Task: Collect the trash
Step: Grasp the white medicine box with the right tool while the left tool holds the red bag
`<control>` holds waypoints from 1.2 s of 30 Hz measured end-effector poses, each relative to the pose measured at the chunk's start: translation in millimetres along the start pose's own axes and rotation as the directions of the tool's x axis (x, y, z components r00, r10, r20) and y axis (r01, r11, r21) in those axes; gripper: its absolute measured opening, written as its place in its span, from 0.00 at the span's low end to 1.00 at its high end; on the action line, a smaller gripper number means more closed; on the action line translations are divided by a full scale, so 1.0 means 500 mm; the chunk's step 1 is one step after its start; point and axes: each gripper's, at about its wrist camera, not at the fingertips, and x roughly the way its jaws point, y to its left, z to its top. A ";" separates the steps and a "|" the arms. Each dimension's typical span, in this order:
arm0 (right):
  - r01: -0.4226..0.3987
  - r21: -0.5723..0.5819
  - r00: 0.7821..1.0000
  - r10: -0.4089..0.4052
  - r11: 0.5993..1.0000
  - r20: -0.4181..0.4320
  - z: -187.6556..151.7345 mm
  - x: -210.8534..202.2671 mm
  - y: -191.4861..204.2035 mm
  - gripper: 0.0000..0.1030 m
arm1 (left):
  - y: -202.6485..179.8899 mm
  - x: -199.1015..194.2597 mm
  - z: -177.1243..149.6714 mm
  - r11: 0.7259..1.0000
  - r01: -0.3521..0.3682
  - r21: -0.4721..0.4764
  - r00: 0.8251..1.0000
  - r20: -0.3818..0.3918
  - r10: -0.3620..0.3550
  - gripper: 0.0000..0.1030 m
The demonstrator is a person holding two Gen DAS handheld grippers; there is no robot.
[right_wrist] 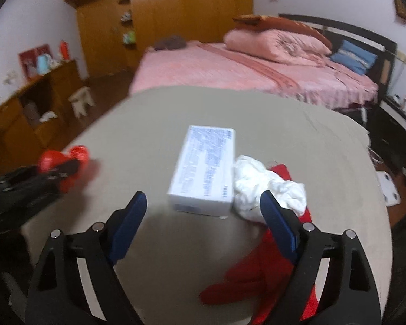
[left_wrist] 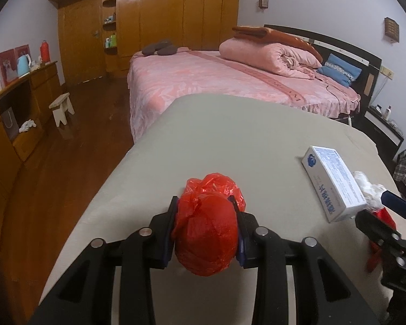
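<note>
A balled-up red plastic bag (left_wrist: 207, 233) sits between the blue pads of my left gripper (left_wrist: 203, 200), which is shut on it just above the beige table (left_wrist: 224, 135). The right wrist view shows that bag (right_wrist: 79, 155) and the left gripper (right_wrist: 65, 168) at the far left. My right gripper (right_wrist: 203, 193) stands open over the table. The near end of a white printed box (right_wrist: 205, 168) lies ahead between its fingers, which do not touch it. A crumpled white tissue (right_wrist: 268, 187) rests against the box's right side, on a flat red plastic piece (right_wrist: 257, 273). The box (left_wrist: 333, 184) also appears at the right of the left wrist view.
Behind the table stands a bed with a pink cover (left_wrist: 203, 81) and a folded quilt (left_wrist: 270, 57). A wooden wardrobe (left_wrist: 162, 10) fills the back wall. A low dresser (left_wrist: 21, 103) with a kettle runs along the left, and a small stool (left_wrist: 62, 108) stands on the wooden floor.
</note>
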 end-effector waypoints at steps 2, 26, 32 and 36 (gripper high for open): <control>-0.029 0.021 1.000 0.028 0.999 0.008 0.007 -0.003 -0.005 0.72 | -0.003 -0.005 -0.004 1.000 0.001 -0.006 1.000 0.003 -0.001 0.34; 0.013 0.070 0.997 -0.008 0.997 -0.073 0.030 0.071 -0.004 0.61 | -0.016 -0.004 -0.013 1.000 0.005 -0.004 1.000 -0.003 -0.005 0.34; 0.013 0.048 0.993 -0.007 0.999 -0.115 0.046 0.122 0.001 0.61 | -0.012 0.002 -0.013 1.000 -0.001 -0.018 1.000 -0.012 0.001 0.34; 0.027 0.025 0.990 -0.023 0.999 -0.141 0.052 0.146 0.011 0.61 | -0.011 0.004 -0.012 1.000 -0.014 -0.026 1.000 -0.012 0.013 0.34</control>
